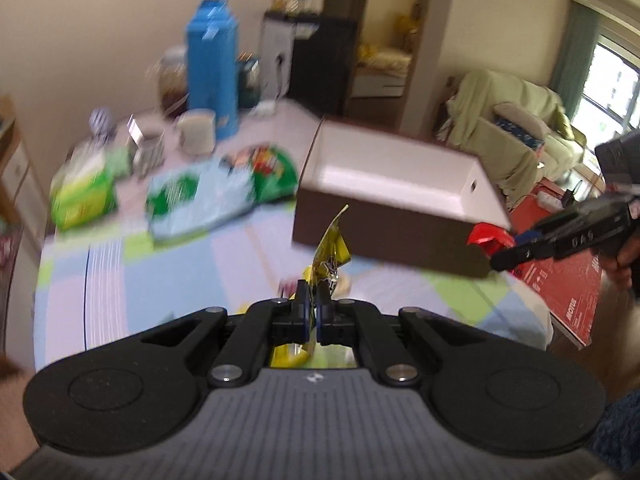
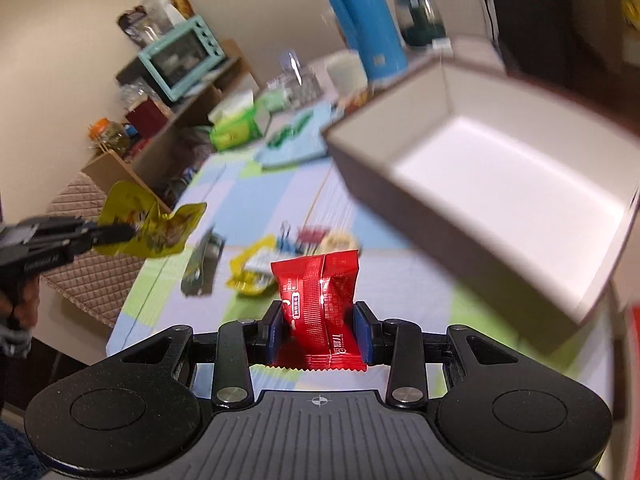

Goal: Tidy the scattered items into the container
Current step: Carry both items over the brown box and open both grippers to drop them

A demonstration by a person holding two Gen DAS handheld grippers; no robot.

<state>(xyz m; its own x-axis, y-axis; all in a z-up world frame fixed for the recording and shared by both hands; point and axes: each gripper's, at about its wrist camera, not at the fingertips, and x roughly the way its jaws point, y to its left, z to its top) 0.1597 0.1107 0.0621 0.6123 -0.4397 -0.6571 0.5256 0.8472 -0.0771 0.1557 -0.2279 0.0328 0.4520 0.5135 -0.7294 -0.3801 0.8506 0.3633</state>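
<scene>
My left gripper (image 1: 315, 294) is shut on a yellow snack packet (image 1: 331, 254), held above the checked tablecloth short of the brown box with white inside (image 1: 394, 168). From the right wrist view the same left gripper (image 2: 120, 233) and yellow packet (image 2: 154, 227) hang at the left. My right gripper (image 2: 319, 322) is shut on a red snack packet (image 2: 318, 300), left of and below the box (image 2: 504, 184). In the left wrist view the right gripper (image 1: 500, 258) holds the red packet (image 1: 488, 236) at the box's near right corner. Several packets (image 2: 252, 268) lie on the cloth.
A blue thermos (image 1: 212, 64), white mug (image 1: 197, 130), glass jar and green bags (image 1: 84, 192) crowd the table's far side. A mint toaster oven (image 2: 182, 54) sits on shelves to the left. A red carton (image 1: 560, 280) stands off the table's right edge. A sofa is beyond.
</scene>
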